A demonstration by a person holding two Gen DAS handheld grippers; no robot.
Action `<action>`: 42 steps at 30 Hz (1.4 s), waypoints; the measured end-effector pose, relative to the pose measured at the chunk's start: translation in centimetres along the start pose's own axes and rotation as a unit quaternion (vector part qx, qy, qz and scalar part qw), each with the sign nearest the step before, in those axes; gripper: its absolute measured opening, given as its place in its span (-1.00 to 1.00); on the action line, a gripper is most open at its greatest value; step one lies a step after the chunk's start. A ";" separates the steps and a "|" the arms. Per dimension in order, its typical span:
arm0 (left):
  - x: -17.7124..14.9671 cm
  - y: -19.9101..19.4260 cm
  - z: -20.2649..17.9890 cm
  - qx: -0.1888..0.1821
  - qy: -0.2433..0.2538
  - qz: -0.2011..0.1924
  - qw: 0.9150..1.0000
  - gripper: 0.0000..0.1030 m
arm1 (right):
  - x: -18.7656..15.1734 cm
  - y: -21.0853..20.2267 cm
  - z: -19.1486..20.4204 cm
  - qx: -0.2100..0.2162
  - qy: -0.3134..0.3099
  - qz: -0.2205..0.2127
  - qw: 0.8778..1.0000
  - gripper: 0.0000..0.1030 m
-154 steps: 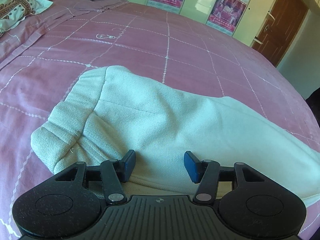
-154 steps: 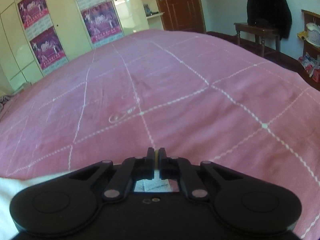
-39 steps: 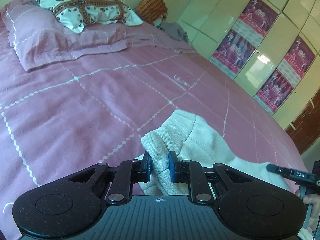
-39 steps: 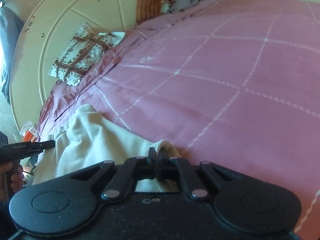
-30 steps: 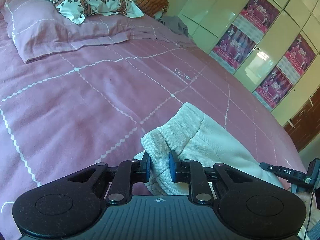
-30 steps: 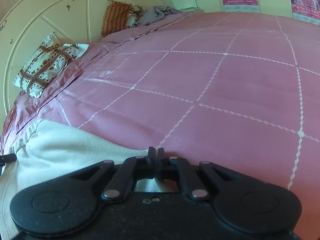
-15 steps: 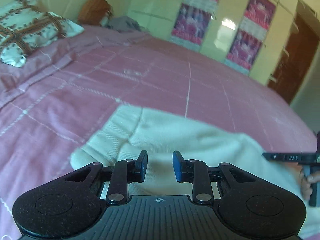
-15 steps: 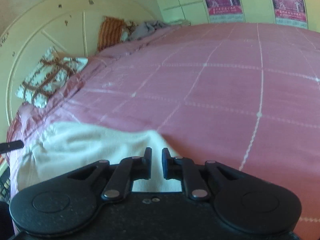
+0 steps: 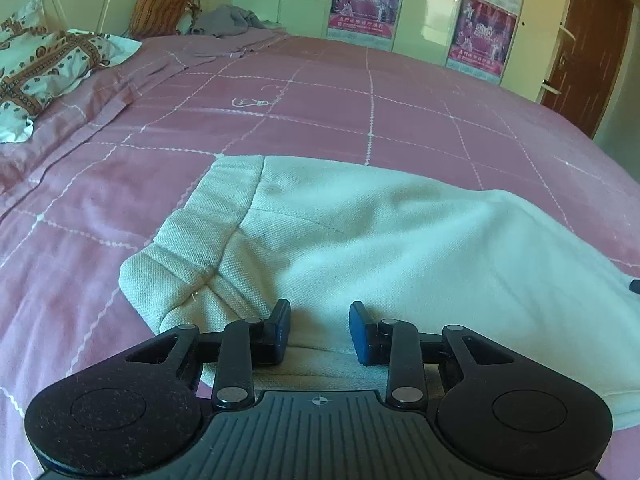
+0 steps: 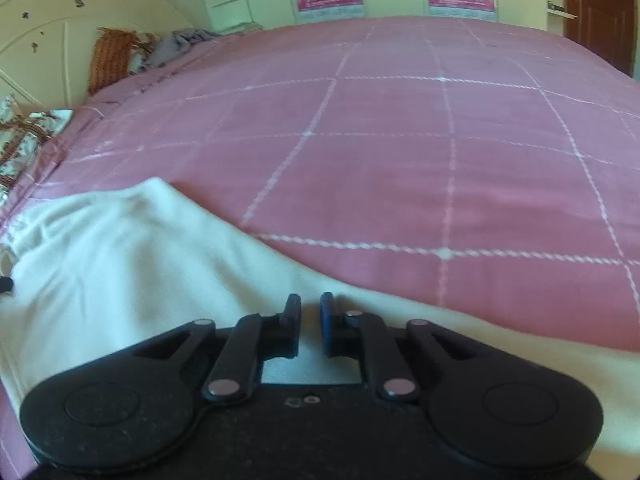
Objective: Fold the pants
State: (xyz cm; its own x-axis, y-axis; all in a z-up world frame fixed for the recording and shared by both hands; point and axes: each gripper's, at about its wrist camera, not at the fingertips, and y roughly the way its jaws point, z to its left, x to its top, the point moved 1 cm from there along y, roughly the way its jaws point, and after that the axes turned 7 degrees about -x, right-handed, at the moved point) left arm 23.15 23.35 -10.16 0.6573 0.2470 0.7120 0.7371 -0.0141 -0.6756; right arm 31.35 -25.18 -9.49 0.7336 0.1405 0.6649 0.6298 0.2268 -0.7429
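Cream-white pants (image 9: 400, 232) lie folded lengthwise on the pink bedcover (image 9: 320, 120), their ribbed waistband (image 9: 208, 220) at the left end. My left gripper (image 9: 319, 328) hovers over the near edge of the pants by the waistband. Its jaws are opening, and nothing is between the blue pads. In the right wrist view the pants (image 10: 120, 248) stretch from the left down to the lower right. My right gripper (image 10: 310, 320) is above the leg part, its jaws a narrow gap apart with no cloth between them.
A patterned pillow (image 9: 40, 68), an orange cushion (image 9: 160, 4) and a grey garment (image 9: 228, 20) lie at the head of the bed. Wardrobe doors with posters (image 9: 364, 0) and a brown door (image 9: 588, 52) stand beyond. Pink cover (image 10: 440, 160) stretches past the pants.
The left gripper let go of the bunched waistband, its jaws parted, and the pants now lie flat. The right gripper's jaws parted slightly and it moved along the leg.
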 end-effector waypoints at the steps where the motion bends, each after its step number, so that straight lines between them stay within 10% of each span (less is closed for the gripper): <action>1: 0.1 -0.4 -0.1 -0.003 -0.001 -0.003 1.000 -0.36 | -0.1 -0.7 -0.7 -0.008 0.020 -0.004 1.000 -0.81; 6: -0.2 -1.3 -0.6 -0.005 0.013 -0.005 1.000 -0.35 | -1.6 -6.0 -3.4 -0.023 0.037 -0.065 0.997 -0.68; 12: -0.3 -2.4 -1.5 -0.008 0.018 -0.021 1.000 -0.35 | -4.7 -5.4 -8.5 -0.070 0.052 -0.004 0.996 -0.84; 15: -0.1 -3.2 -2.8 -0.026 0.033 -0.041 0.998 -0.35 | -4.8 -8.0 -9.6 -0.099 0.068 -0.041 0.992 -0.57; 23: -1.8 -0.3 -4.3 -0.055 0.058 0.026 0.996 -0.23 | -7.7 -9.0 -13.5 -0.127 0.100 -0.023 0.987 -0.70; 32: -2.4 -0.6 -3.9 -0.059 0.051 0.007 0.997 -0.19 | -13.4 -19.6 -22.3 -0.127 0.311 -0.153 0.929 -0.33; 42: -2.6 -0.5 -3.8 -0.063 0.041 0.000 0.997 -0.13 | -18.4 -18.9 -25.7 -0.095 0.438 -0.119 0.886 -0.46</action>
State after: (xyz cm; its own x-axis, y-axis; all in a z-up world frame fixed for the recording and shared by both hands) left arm 21.67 19.05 -10.99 0.6645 0.1665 0.7285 0.7473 -0.1376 -0.6501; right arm 12.53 -56.83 -9.72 0.4374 -0.7108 0.5509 0.7642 -0.0290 -0.6443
